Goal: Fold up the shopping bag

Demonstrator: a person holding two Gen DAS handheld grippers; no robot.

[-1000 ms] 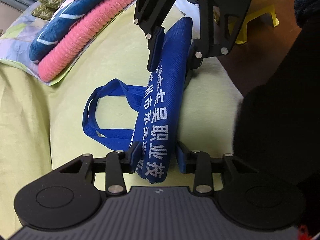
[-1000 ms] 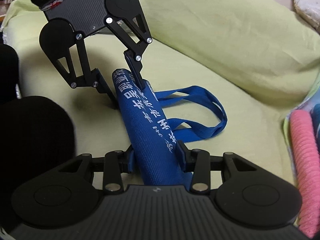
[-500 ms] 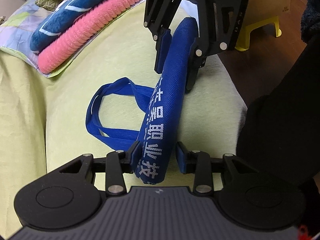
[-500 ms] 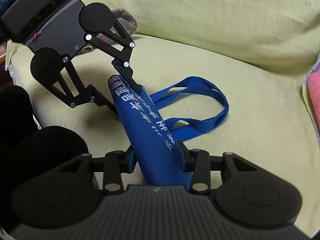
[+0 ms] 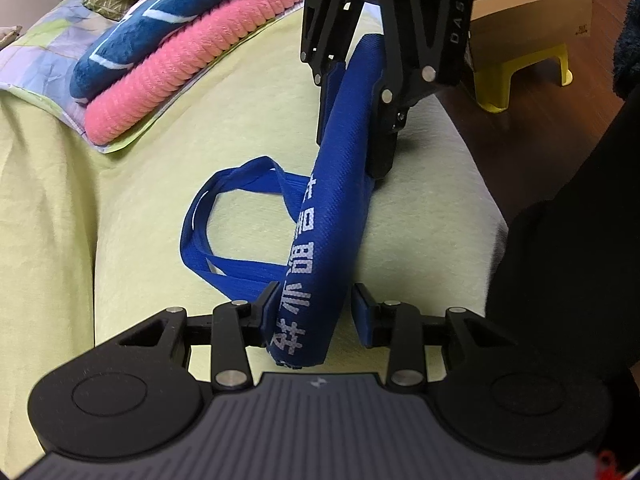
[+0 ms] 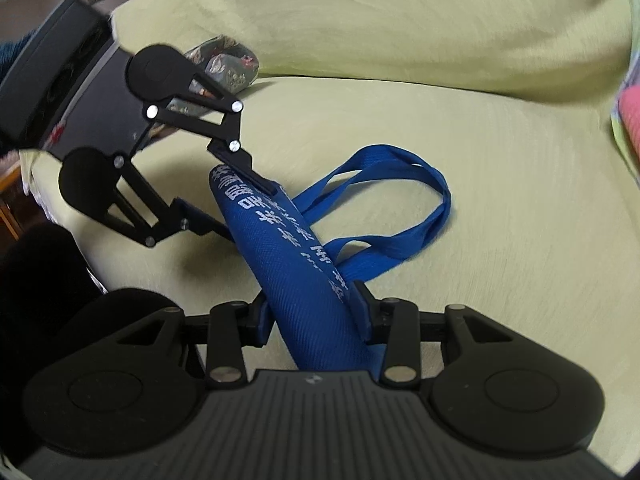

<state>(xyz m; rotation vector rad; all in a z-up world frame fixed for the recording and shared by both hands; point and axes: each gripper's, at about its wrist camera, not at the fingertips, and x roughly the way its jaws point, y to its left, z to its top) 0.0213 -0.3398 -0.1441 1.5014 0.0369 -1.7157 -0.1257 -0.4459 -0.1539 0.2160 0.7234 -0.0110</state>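
Observation:
The blue shopping bag point(image 5: 332, 200) is rolled into a narrow bundle with white lettering along it. It hangs slanted above the yellow-green sofa seat point(image 5: 160, 184). My left gripper point(image 5: 316, 312) is shut on the bundle's near end. My right gripper point(image 5: 352, 136) is shut on the far end, which is held higher. In the right wrist view the same bundle point(image 6: 296, 280) runs from my right gripper point(image 6: 312, 312) up to my left gripper point(image 6: 244, 208). The two handles point(image 6: 420, 208) trail in a loop on the seat beside the bundle.
Folded pink and blue towels point(image 5: 180, 68) lie stacked at the far left of the sofa. A cardboard box point(image 5: 532, 12) stands on a yellow stool point(image 5: 520, 76) on the floor past the seat's edge. A patterned pouch point(image 6: 228, 64) lies by the back cushion. A dark sleeve point(image 5: 580, 240) fills the right.
Both grippers have raised the rolled bag off the seat, and the right gripper's end has gone higher. The handle loop has dragged along a little.

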